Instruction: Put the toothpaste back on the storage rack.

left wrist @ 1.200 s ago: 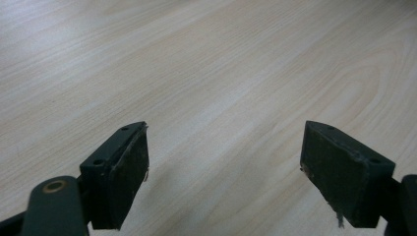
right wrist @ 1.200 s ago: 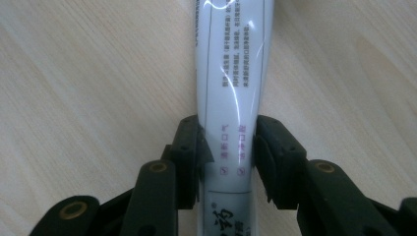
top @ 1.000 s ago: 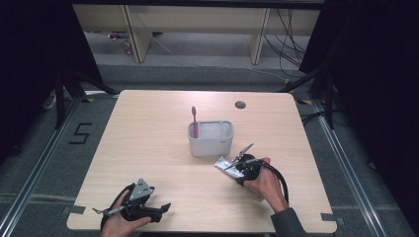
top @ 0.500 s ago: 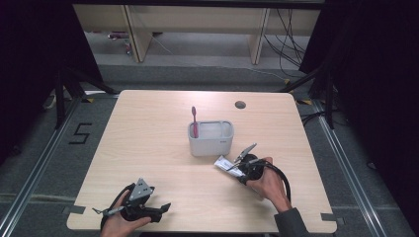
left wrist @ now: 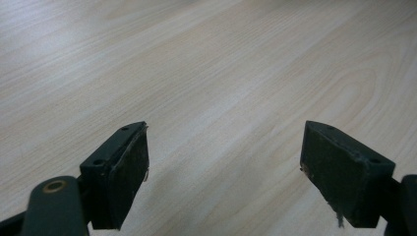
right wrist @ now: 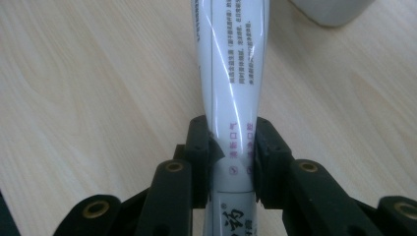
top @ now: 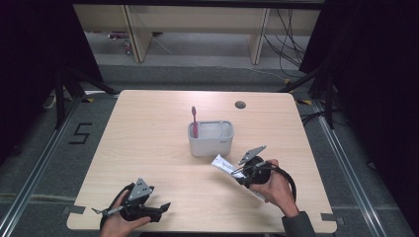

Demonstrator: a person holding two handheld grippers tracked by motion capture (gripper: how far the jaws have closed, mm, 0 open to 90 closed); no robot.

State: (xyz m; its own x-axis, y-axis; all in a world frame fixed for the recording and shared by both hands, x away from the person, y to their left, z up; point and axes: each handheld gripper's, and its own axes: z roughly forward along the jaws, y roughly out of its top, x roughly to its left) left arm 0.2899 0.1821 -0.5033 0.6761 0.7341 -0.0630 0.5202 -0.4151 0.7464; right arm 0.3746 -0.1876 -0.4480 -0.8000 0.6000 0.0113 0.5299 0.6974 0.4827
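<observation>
A white toothpaste tube with printed text runs away from me between the jaws of my right gripper. The jaws have just been closing and now pinch the tube near its lower part. From above, the tube points toward a grey holder, and my right gripper holds it just in front of the holder and to its right. A pink toothbrush stands upright in the holder's left side. My left gripper rests near the table's front left edge, open, with bare wood between its pads.
The holder's rounded corner is close ahead of the tube, to its right. A round cable hole sits in the wooden table at the back right. Dark curtains and shelf legs stand beyond the table's far edge.
My right gripper's jaws have closed onto the toothpaste tube, and the right hand has lifted slightly with it. The left hand has kept still.
</observation>
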